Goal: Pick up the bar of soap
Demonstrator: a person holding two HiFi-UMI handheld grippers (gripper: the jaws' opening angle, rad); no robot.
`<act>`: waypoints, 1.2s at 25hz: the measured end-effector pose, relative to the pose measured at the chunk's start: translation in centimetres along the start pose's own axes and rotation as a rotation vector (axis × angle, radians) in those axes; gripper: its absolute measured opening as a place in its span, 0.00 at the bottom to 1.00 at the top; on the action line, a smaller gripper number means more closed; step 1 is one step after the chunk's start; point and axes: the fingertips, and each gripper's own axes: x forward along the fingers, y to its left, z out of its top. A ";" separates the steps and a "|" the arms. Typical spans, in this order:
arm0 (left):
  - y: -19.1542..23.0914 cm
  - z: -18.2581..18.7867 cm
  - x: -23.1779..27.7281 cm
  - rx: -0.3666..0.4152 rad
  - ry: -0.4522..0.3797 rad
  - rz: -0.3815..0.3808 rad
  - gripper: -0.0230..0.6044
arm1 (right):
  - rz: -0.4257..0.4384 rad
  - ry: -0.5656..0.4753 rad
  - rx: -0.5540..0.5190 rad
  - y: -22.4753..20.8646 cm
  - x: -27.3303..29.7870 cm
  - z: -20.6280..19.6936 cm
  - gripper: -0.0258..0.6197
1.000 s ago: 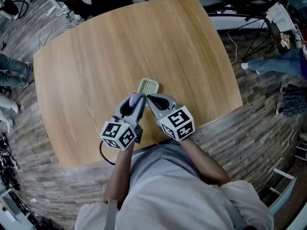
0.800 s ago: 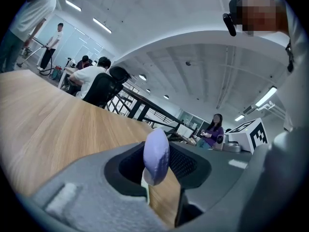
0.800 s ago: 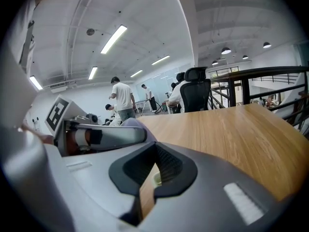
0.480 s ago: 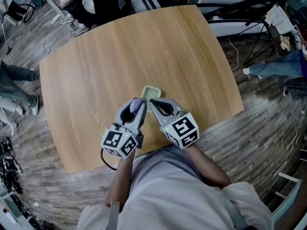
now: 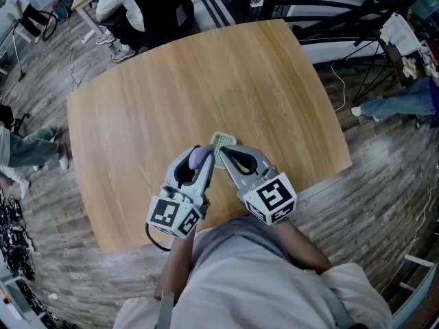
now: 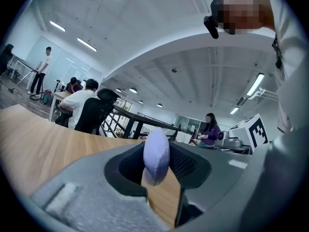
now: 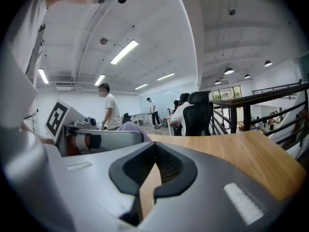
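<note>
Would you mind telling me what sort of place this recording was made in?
Probably an open-plan office or lab: a black office chair, ceiling strip lights and people seated at desks.

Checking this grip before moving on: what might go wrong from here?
The rounded bar of soap stands on edge between the pads of the left gripper, so it may twist or slip out. The shut right gripper sits close beside it and the green soap dish; a nudge might knock either.
</note>
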 end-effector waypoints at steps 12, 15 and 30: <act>-1.7 4.9 -1.5 0.071 -0.065 -0.025 0.24 | -0.027 -0.105 -0.047 1.2 -1.7 4.3 0.04; -2.1 5.7 -2.0 0.081 -0.079 -0.032 0.24 | -0.029 -0.129 -0.067 1.7 -2.2 5.5 0.04; -3.7 9.0 -3.0 0.162 -0.152 -0.034 0.24 | -0.082 -0.191 -0.114 2.5 -3.9 8.9 0.04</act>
